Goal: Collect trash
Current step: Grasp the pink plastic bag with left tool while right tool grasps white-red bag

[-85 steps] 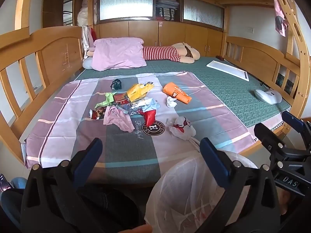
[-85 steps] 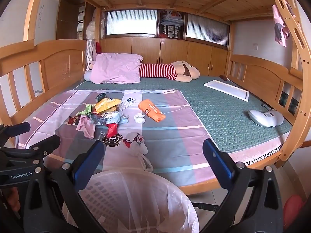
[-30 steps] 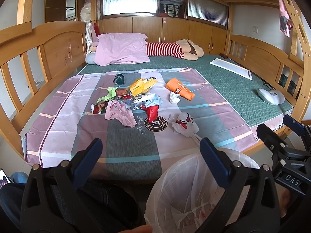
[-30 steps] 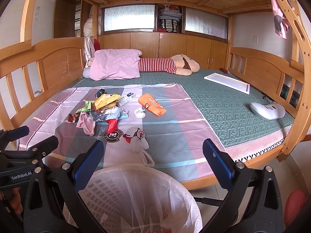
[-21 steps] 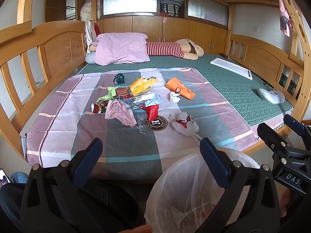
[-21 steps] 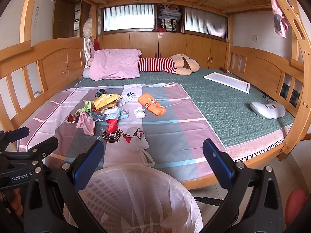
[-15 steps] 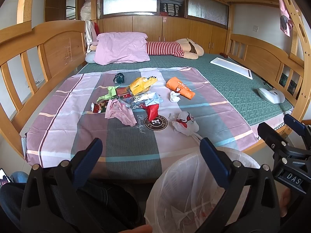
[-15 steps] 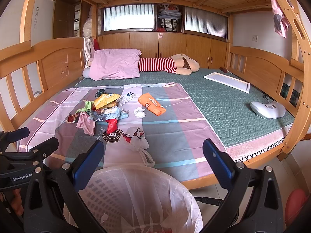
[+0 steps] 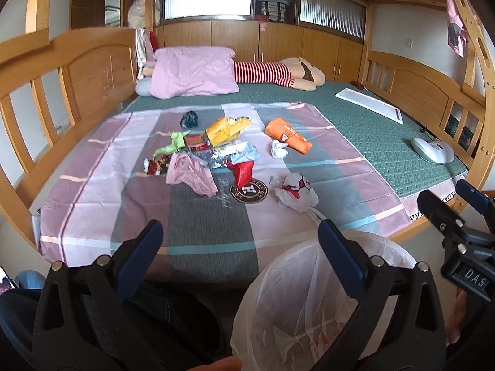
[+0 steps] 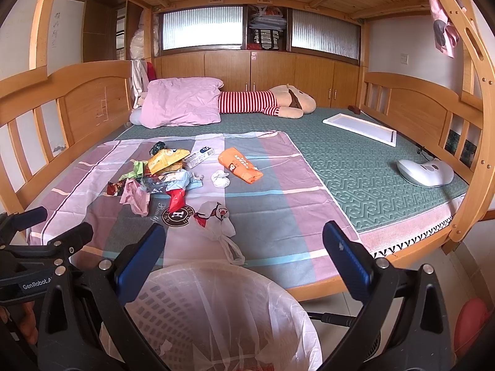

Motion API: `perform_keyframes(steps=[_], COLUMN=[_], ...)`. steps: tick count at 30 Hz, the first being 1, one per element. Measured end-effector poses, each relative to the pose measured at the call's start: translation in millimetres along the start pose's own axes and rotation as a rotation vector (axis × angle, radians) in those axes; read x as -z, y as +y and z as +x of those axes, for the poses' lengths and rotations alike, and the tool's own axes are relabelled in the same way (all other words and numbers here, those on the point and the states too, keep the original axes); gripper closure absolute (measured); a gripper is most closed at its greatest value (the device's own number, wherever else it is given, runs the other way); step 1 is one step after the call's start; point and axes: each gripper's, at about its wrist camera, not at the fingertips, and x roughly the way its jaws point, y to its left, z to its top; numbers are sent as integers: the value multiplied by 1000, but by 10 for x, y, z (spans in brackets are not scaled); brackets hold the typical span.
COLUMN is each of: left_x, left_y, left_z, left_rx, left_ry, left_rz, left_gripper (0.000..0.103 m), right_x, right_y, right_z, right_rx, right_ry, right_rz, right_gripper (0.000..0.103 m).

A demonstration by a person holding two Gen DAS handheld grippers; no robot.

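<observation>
On the near half of the bed, a pink and grey striped sheet (image 10: 278,198) carries the scattered trash. Toward its left side lies a heap: a yellow snack bag (image 10: 167,159), a green wrapper (image 9: 173,142), a crumpled pink bag (image 10: 136,196), a red wrapper (image 10: 176,199) and a small white box (image 10: 199,154) touching the yellow bag. A dark crumpled ball (image 9: 189,119) sits at the far edge of the heap. Just right of the heap lie an orange packet (image 10: 239,165) and a white paper wad (image 10: 220,179). Nearer the front edge, a white and red plastic bag (image 10: 215,219) trails its handles toward the edge, beside a round emblem printed on the sheet with a large "H" (image 10: 178,215) and cursive lettering that is too small to read.

A white basket lined with a clear bag (image 10: 216,309) stands on the floor against the front edge of the bed, between both grippers and the trash.

The left gripper (image 9: 239,244) and right gripper (image 10: 244,244) both hang above the basket, blue-padded fingers spread wide, holding nothing. "GenRobot.AI" shows on the left gripper's body in the right view, and "DAS" on the right one's in the left view.

Farther back rest a pink pillow (image 10: 182,102), a striped plush toy (image 10: 266,100), a white flat tray (image 10: 360,128) and, at the right edge, a white device (image 10: 425,171).
</observation>
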Motion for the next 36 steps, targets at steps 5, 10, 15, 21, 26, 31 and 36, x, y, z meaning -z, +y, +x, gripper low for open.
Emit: perform_keyframes(steps=[5,10,15,21,26,31,36], left_x=[122,197,-10,-409,-351,-331,-228], left_y=[436,781,1166,1552,1517,1449,1549], left_z=[566,1077,1728,2413,2866,2775,2615], left_rx=[162,248,284,232,152,190,206], left_ry=[200,335,370,284,390,388,379], left_rz=[-175,-316,-472,-568,-507,-450,-491], left_gripper=[4,36,49,15,20,60,79], right_x=[28,71,-23,-256,-334,-285,-96], right_y=[-73,-151,-118,18,317,628,773], right_z=[393,631,899,1383,2094,2735,3099], right_rx=[-27,-62,-88,-132,-116,-153,-86], right_ry=[169,225,297,363,468,585,688], right_rz=[13,59,41,60,-8,-33,-60], right_gripper=[3,3,12,12,12,12,28])
